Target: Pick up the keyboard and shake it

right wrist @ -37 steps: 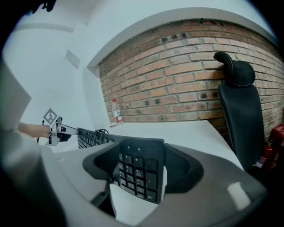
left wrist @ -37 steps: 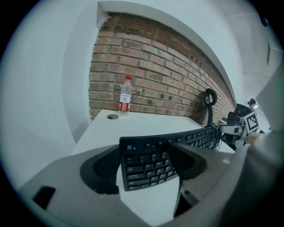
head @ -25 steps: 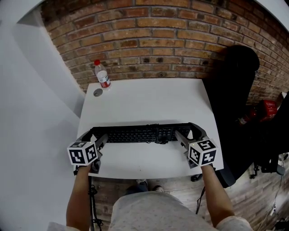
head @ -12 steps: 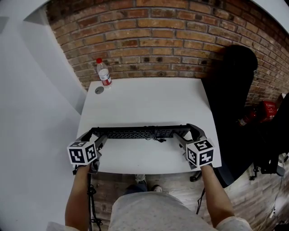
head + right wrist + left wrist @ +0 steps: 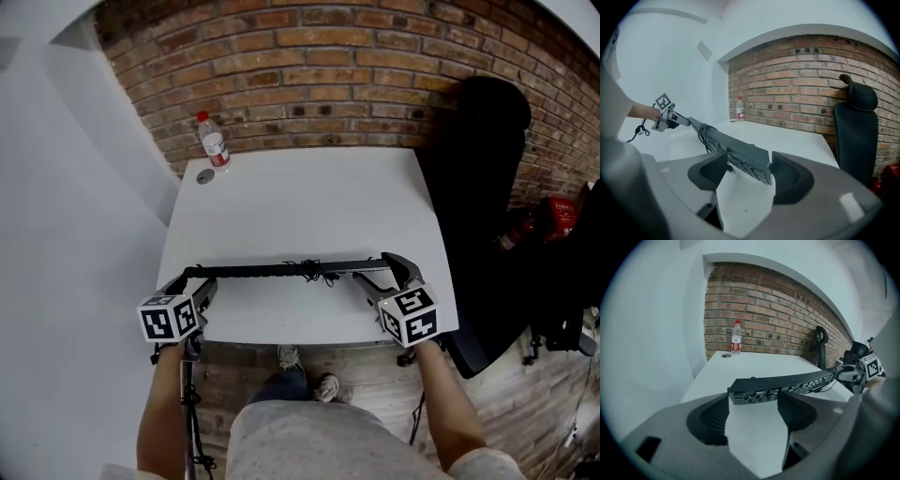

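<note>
keyboard (image 5: 281, 271) runs left-right above the desk (image 5: 300, 202); left gripper (image 5: 199, 286) jaws closing on its left end, right gripper (image 5: 380, 277) clamps the right end.

Bright, even light, faint shadows; heavy fisheye warp (dark vignetted corners)

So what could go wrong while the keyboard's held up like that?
1. The keyboard is pinched only at its two ends, by the left hand-held gripper and the right hand-held gripper. A hard shake might slip one end free and drop it onto the table.
2. Its bundled cable hangs loose near the middle and could swing about or snag.
</note>
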{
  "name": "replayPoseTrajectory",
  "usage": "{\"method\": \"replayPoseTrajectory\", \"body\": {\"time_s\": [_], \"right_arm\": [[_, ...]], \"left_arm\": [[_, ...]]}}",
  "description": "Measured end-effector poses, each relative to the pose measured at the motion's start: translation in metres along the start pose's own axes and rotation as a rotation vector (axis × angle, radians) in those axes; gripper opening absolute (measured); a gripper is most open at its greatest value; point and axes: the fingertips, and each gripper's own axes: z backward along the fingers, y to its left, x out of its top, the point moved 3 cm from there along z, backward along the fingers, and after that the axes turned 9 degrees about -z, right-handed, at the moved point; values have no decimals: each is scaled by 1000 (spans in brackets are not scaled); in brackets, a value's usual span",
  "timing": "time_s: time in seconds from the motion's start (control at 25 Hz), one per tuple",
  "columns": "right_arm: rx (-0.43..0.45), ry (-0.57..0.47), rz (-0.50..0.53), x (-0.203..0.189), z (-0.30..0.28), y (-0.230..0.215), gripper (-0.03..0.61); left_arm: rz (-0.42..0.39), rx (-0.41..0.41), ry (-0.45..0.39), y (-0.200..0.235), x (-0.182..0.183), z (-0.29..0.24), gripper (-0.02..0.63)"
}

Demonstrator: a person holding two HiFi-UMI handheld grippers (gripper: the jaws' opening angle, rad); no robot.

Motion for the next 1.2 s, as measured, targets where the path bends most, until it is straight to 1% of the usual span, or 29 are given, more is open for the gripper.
{"method": "replayPoseTrajectory", "body": {"time_s": [0.36, 0.64, 0.88, 1.2], "right_arm": [[-5, 29, 40, -16, 12, 9, 305], [-38, 63, 60, -26, 17, 16, 307], [-91, 97, 93, -40, 21, 24, 305], [-132, 121, 141, -56, 25, 34, 302]], "left_arm": [[-14, 15, 43, -7, -20, 9, 313], [-22, 5, 47, -7, -32, 13, 307], [-47, -45, 62, -9, -46, 14, 291], [-75, -89, 97, -10, -62, 12, 296]]}}
